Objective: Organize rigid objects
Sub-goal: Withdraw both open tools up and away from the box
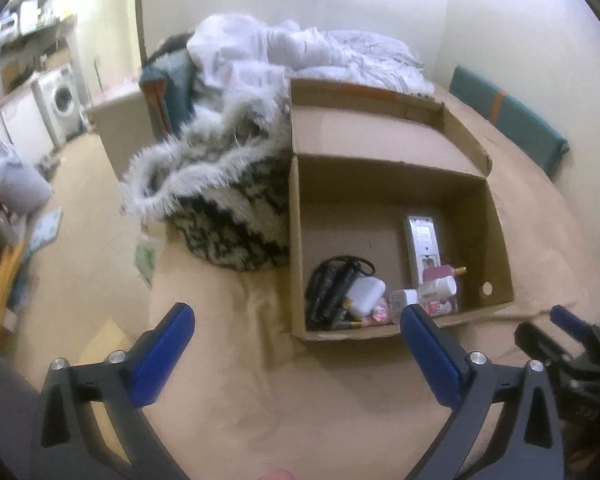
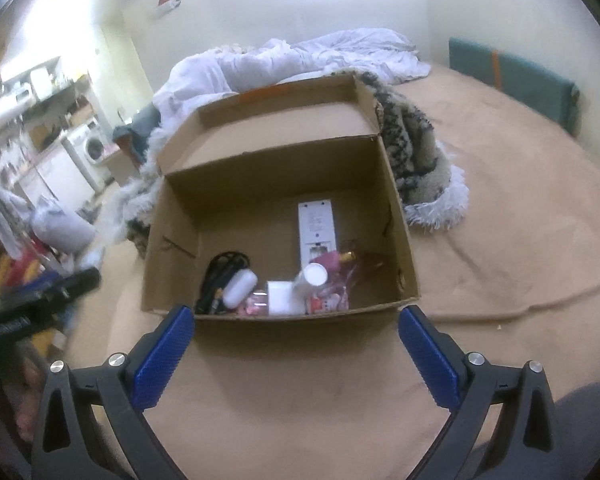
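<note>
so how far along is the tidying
Mostly done, it seems: the remote, white case and bottles lie together in the cardboard box. Left tool and right tool are both open and empty. No loose items show on the bed.

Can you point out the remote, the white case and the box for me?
Remote (image 2: 315,224), right wrist view, middle of its white body.
White case (image 2: 240,283), right wrist view, its rounded top.
Box (image 1: 496,240), left wrist view, bare right wall.
</note>
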The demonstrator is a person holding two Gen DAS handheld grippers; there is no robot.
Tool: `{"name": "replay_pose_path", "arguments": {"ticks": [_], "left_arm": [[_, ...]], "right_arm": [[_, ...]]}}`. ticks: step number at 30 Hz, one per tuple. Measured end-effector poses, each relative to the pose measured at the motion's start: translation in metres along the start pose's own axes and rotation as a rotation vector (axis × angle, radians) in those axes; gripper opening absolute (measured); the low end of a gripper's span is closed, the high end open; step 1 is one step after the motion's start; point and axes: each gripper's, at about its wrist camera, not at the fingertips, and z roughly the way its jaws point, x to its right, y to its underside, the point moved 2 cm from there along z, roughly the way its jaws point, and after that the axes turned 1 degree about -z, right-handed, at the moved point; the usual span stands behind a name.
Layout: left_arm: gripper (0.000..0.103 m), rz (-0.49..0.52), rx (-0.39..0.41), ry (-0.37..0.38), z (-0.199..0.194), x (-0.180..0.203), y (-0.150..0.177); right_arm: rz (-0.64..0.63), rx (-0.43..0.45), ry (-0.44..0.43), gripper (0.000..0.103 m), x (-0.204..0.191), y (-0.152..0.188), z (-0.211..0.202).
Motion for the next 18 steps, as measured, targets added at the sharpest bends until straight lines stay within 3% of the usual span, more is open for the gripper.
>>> {"name": "replay_pose_path", "arguments": {"ticks": [4, 18], "left_arm": [[0.103, 0.041, 0.002, -0.004, -0.003, 0.007, 0.012], [0.103, -0.007, -0.018, -0.002, 0.009, 0.002, 0.019]], "right_arm": [[-0.013, 0.019, 0.014, 0.103, -0.003, -0.002, 0.0], [0.014, -0.01, 0.02, 0.103, 0.004, -0.003, 0.014]]}}
